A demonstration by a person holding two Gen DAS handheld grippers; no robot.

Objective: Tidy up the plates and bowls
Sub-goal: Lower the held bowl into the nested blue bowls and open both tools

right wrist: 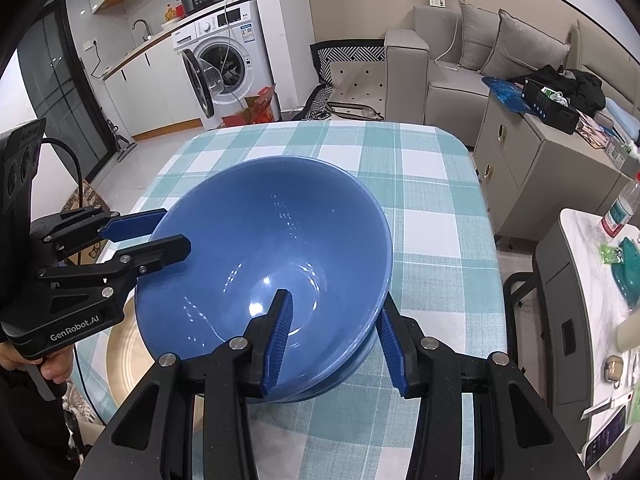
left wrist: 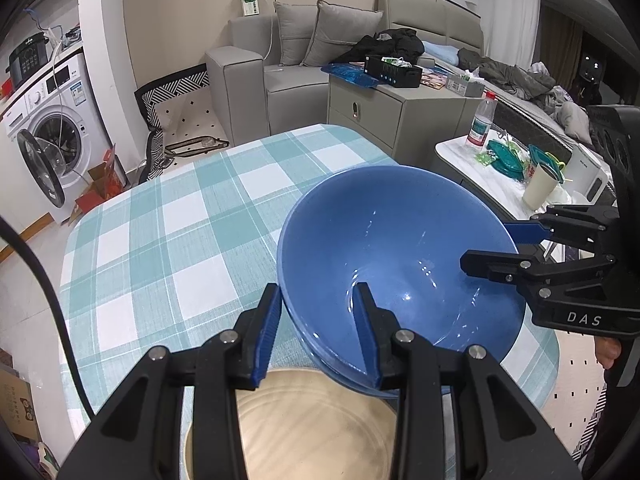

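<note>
Two grippers, "DAS" right gripper and "GenRobot.AI" left gripper, clamp blue bowl.

Bowl: solid glossy blue, with a second blue bowl rim beneath it. Surface cloth: teal-and-white check. Plate: pale tan with faint concentric rings. Left gripper and right gripper: black frames, blue pads. Sofa: grey. Washing machine: white.

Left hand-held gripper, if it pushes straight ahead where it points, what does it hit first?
The left hand-held gripper already straddles the blue bowl; its wall probably comes first.
</note>
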